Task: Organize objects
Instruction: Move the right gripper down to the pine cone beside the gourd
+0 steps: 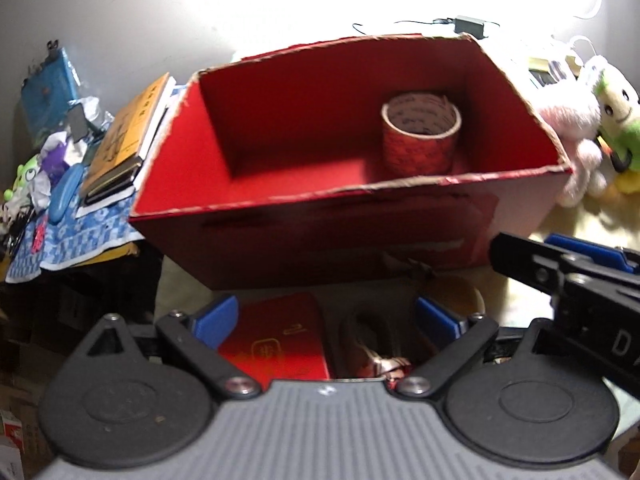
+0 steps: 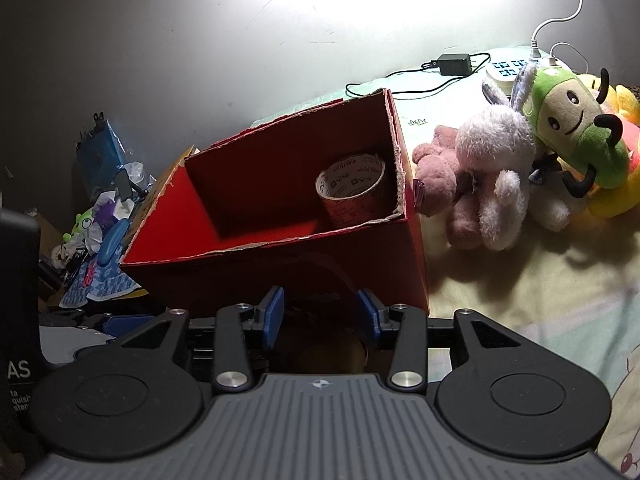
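A pale yellow bedspread [image 2: 500, 280] was seen to carry everything. On it an open red cardboard box [image 1: 280, 184] with ragged cut edges was set, occupying the middle of both views. Against the box's right wall a heap of plush toys [image 2: 496, 184] was piled: a white rabbit, a pink animal beneath it, and a green figure [image 2: 576, 128] behind. To the left of the box a stack of books [image 1: 120, 140] was laid on a blue patterned cloth [image 1: 72, 240], beside a clutter of small items. A black power adapter [image 2: 454, 64] with its cable was placed near the wall behind the box.

Inside the box, in the far right corner, a roll of printed tape [image 1: 420, 136] was stood on end, close to the right wall.

The left gripper [image 1: 326, 316] was held in front of the box's near wall with its blue fingers spread wide; below them a red packet [image 1: 280, 344] and a blurred dark object were visible, neither being gripped. The right gripper [image 2: 322, 314] was positioned just before the same wall, its fingers moderately parted over a dim round object that could not be identified; whether it was touched could not be told.
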The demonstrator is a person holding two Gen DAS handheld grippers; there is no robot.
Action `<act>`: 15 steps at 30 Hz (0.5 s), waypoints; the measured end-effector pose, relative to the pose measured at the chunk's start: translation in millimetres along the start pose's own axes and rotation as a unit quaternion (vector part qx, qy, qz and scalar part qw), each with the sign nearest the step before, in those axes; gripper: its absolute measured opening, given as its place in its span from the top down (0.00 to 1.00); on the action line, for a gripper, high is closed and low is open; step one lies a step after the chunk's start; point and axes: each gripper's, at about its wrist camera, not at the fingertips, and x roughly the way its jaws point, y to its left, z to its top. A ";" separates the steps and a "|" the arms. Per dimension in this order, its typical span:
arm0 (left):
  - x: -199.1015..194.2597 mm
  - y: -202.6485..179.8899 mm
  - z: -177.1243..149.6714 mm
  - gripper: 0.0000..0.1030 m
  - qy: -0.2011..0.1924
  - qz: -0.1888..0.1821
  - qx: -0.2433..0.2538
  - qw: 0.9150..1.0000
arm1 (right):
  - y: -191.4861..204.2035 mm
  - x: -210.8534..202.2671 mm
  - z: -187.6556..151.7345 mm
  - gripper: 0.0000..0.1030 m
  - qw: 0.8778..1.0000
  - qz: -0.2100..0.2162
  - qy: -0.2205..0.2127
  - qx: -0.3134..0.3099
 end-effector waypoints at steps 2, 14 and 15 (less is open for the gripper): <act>1.4 -1.9 -1.6 0.07 0.002 -0.002 0.004 1.000 | -1.1 0.1 -1.9 0.58 1.000 0.000 0.003 0.001; 14.2 -6.6 -10.2 0.07 0.025 -0.018 0.013 0.999 | -16.6 4.6 -15.2 0.57 0.999 -0.018 0.029 0.027; 15.2 -6.9 -11.0 0.07 0.028 -0.020 0.014 0.999 | -17.8 5.0 -16.2 0.57 0.999 -0.019 0.031 0.029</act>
